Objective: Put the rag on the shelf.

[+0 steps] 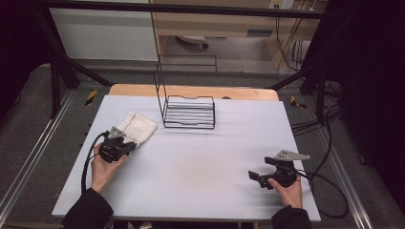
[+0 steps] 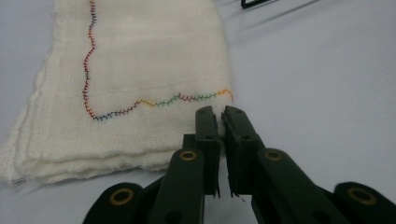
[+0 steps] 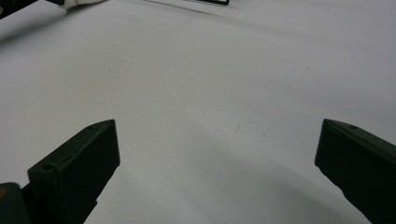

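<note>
A folded white cloth (image 1: 137, 128) lies at the centre left of the high view on the grey desk (image 1: 200, 162), left of a black wire rack (image 1: 188, 110) near the desk's far edge. The left gripper (image 1: 125, 145) sits at the cloth's near corner; in its own view the jaws are nearly closed, a thin gap between them, at the cloth's (image 2: 140, 84) edge, gripping nothing. The right gripper (image 1: 254, 175), at lower right, has jaws spread wide over bare desk (image 3: 210, 102).
</note>
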Demonstrator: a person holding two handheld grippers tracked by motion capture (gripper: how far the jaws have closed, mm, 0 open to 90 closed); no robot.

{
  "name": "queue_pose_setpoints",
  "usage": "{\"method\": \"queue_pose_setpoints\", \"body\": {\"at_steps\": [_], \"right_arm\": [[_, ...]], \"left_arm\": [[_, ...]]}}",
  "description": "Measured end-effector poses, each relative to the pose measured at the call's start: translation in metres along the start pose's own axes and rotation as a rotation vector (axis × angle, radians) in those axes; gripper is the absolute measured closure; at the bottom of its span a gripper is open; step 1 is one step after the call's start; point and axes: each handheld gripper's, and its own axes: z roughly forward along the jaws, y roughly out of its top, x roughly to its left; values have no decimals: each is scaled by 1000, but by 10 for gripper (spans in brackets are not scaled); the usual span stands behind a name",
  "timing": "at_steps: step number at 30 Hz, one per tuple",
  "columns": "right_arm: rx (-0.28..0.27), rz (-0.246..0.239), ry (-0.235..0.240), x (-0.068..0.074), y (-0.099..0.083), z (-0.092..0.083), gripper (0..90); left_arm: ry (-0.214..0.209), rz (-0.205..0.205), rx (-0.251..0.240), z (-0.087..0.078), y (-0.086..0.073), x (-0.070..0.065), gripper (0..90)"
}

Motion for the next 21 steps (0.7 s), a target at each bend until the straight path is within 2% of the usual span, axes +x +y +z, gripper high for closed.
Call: {"method": "queue_pose_setpoints", "body": {"at_steps": [3, 9, 14, 21], "right_arm": [[0, -2, 1, 0, 0, 0, 5], [-3, -4, 2, 0, 0, 0, 6], [1, -3, 1, 0, 0, 0, 6], [2, -3, 4, 0, 0, 0, 7]], "left_arm": [[-8, 2, 6, -2, -2, -5, 845], [8, 26, 13, -6, -3, -12, 845], [-10, 31, 12, -6, -3, -15, 846], [-47, 43, 19, -11, -5, -29, 846]]}}
